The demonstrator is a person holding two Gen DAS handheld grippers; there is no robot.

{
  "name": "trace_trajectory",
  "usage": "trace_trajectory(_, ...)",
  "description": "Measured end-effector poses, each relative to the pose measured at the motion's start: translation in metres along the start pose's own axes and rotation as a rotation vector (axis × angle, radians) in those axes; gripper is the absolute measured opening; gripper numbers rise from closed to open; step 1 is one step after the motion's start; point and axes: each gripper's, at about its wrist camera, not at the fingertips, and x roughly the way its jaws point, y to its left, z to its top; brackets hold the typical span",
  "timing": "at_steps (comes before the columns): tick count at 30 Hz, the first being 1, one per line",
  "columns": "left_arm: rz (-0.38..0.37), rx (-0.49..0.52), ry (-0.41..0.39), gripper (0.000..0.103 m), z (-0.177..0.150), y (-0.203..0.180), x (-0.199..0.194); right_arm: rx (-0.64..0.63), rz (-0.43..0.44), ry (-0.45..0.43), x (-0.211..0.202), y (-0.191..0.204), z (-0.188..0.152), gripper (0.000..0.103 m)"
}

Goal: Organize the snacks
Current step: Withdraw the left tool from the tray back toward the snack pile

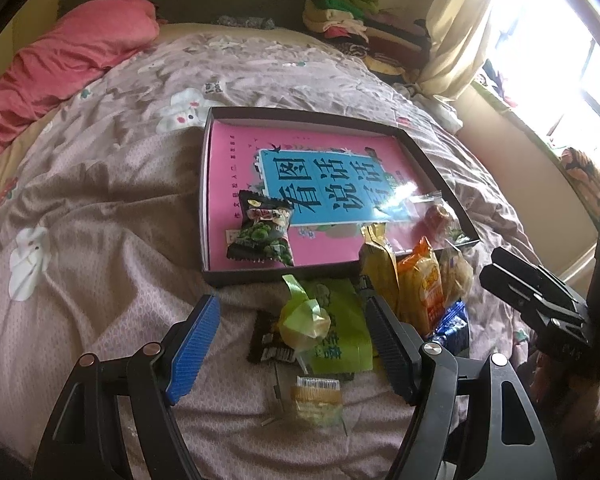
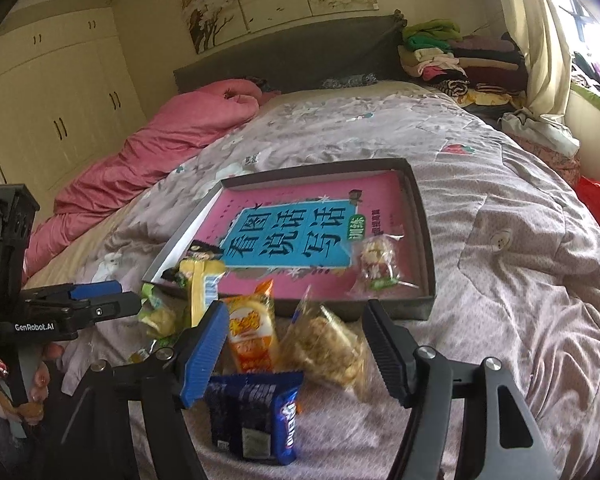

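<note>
On a bed covered with a mauve floral quilt, a shallow dark tray lined with a pink book cover holds two snacks — a black-and-green packet in its near left corner and a clear bag of small sweets toward its near right corner. The left gripper hovers with its jaws spread wide and empty, just short of the tray's near edge; between and just beyond its blue and black pads lie a pale green ribbon-tied sweet on a lime-green packet, with a black packet beside them and a small clear-wrapped biscuit nearer the camera. The right gripper is likewise open and holding nothing, poised over a loose heap along the tray's near edge: a dark blue biscuit packet lies closest between its fingers, an orange packet and a clear bag of brown crisps just beyond, and a yellow packet leaning against the tray's near left corner. A pink duvet is bunched along the bed's left edge, and folded clothes are stacked at its far right corner.
</note>
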Motion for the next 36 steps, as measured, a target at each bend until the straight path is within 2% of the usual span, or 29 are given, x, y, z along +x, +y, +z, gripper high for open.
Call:
trace_trajectory(13, -0.02, -0.011, 0.031, 0.077, -0.007, 0.001, 0.002, -0.043, 0.012, 0.035, -0.004, 0.021, -0.016, 0.072)
trace_trajectory(25, -0.036, 0.01, 0.057, 0.077, -0.011, -0.005, 0.006, -0.056, -0.018, 0.12, 0.003, 0.03, -0.033, 0.072)
trace_trajectory(36, -0.05, -0.02, 0.057, 0.077, -0.012, 0.001, 0.011, -0.088, -0.042, 0.203, 0.017, 0.037, -0.046, 0.072)
